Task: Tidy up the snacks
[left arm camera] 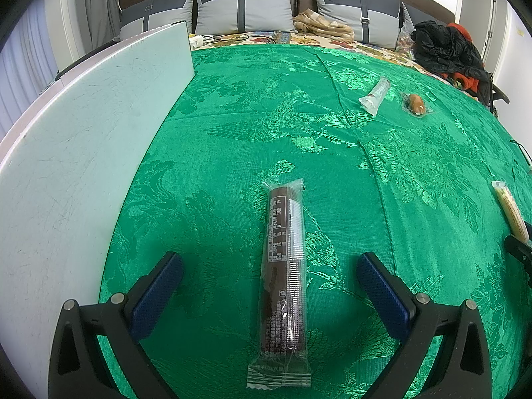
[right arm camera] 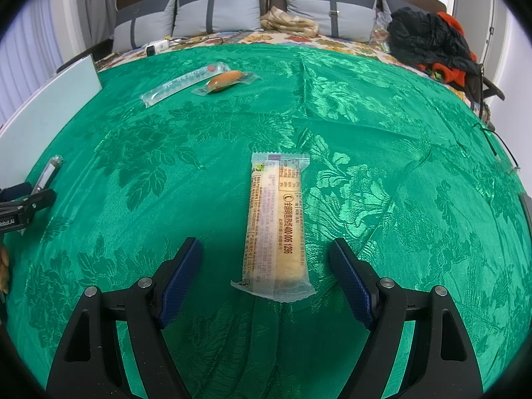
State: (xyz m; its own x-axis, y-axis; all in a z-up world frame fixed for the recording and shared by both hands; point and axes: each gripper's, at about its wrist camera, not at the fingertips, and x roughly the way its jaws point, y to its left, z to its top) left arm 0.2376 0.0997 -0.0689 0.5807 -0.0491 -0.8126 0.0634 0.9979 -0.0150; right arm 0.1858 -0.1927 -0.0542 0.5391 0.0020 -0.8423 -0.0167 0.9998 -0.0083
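Note:
A long brown snack bar in clear wrap [left arm camera: 285, 276] lies on the green cloth [left arm camera: 252, 109], lengthwise between the fingers of my left gripper [left arm camera: 270, 261], which is open and not touching it. A pale yellow snack bar [right arm camera: 276, 229] lies between the wide-apart fingers of my right gripper [right arm camera: 266, 247], also open and clear of it. Farther back lie a clear tube-shaped packet [right arm camera: 184, 83] and a small orange-brown wrapped snack [right arm camera: 224, 79] side by side. In the left wrist view those are the clear packet [left arm camera: 375, 94] and orange-brown snack [left arm camera: 415, 103], with the yellow bar [left arm camera: 510, 211] at the right edge.
A white board [left arm camera: 83, 153] lies along the left side of the green cloth. Grey pillows [right arm camera: 216, 13], a folded beige cloth [right arm camera: 287, 21] and a heap of black and red clothing [right arm camera: 432, 41] sit at the back. The left gripper's body [right arm camera: 23, 206] shows at the left edge.

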